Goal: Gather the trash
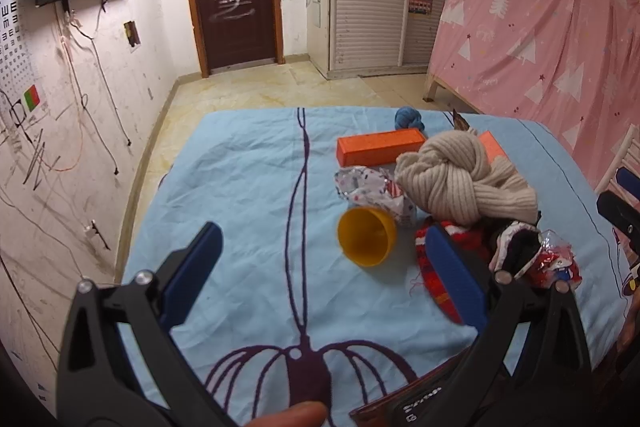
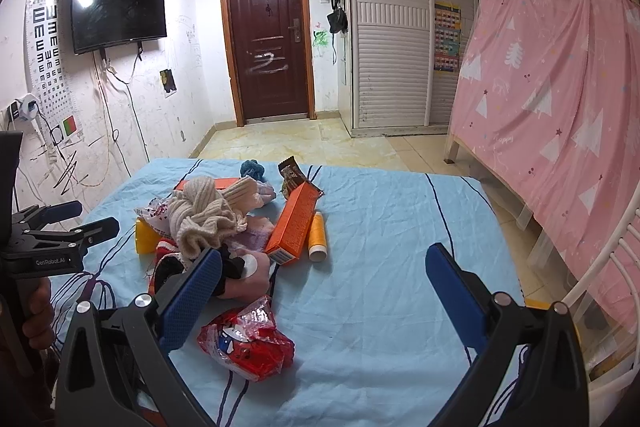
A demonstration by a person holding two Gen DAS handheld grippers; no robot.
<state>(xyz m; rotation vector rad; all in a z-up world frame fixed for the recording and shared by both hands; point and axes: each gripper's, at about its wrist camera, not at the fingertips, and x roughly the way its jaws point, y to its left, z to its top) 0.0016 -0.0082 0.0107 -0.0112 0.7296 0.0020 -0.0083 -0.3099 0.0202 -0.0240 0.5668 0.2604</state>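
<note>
On the light blue bedsheet (image 2: 380, 267) lies a pile of clothes and trash. A crumpled red wrapper (image 2: 248, 343) rests just ahead of my right gripper (image 2: 324, 297), near its left finger; the gripper is open and holds nothing. A brown snack wrapper (image 2: 294, 179) lies at the pile's far side. My left gripper (image 1: 324, 271) is open above the sheet, with a yellow cup (image 1: 366, 241) on its side just beyond the fingers. Behind the cup sits a crumpled white-and-red wrapper (image 1: 372, 193). The red wrapper (image 1: 556, 263) also shows at the right.
A beige knitted scarf (image 1: 460, 183), an orange box (image 2: 294, 227), a yellow thread spool (image 2: 317, 237), blue yarn (image 1: 408, 119) and red knitwear (image 1: 436, 267) share the pile. A pink curtain (image 2: 560, 99) hangs to the right. The bed's left half (image 1: 240, 187) is bare sheet.
</note>
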